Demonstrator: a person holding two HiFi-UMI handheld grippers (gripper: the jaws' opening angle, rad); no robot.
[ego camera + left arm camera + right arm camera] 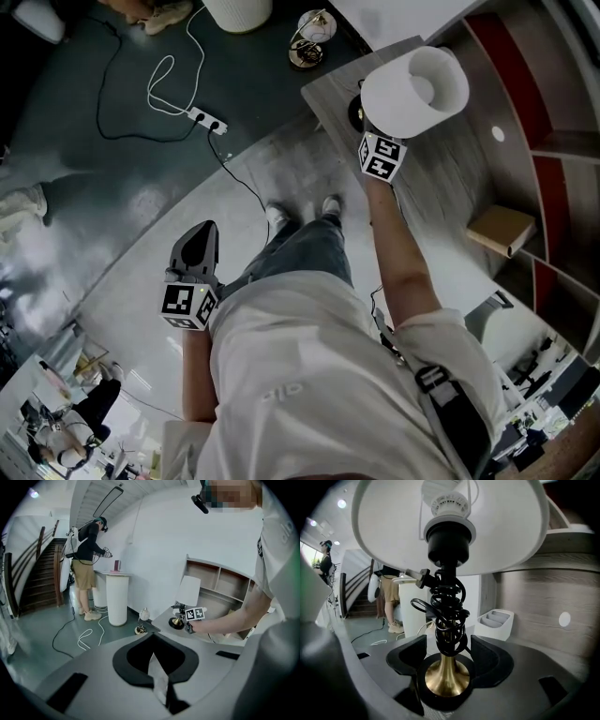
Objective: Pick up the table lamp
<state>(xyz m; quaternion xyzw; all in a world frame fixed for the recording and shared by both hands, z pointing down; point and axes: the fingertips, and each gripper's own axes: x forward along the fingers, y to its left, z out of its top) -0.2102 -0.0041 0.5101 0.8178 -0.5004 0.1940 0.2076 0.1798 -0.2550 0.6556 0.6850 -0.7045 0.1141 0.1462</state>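
The table lamp (446,677) stands upright on the grey wood table (441,187), at 1 o'clock in the head view. Its long axis is vertical: brass foot down, white shade (414,91) up, with the shade's open top facing the head camera. The right gripper (449,651) is level with the foot. Its jaws stand wide, one at 9 o'clock and one at 3 o'clock of the stem, and neither pad presses on it. A black cord (449,616) is wound round the stem just above the jaws, and its plug (419,576) projects toward 10 o'clock. The left gripper (200,239) hangs over the floor at 7 o'clock of the lamp, well apart. Its jaws appear closed on nothing, though the view is poor. On the table, a wooden box (502,230) lies at 4 o'clock of the lamp. On the floor, a small ornament (312,37) sits at 10 o'clock beside the table corner, with a power strip (206,119) at 9 o'clock.
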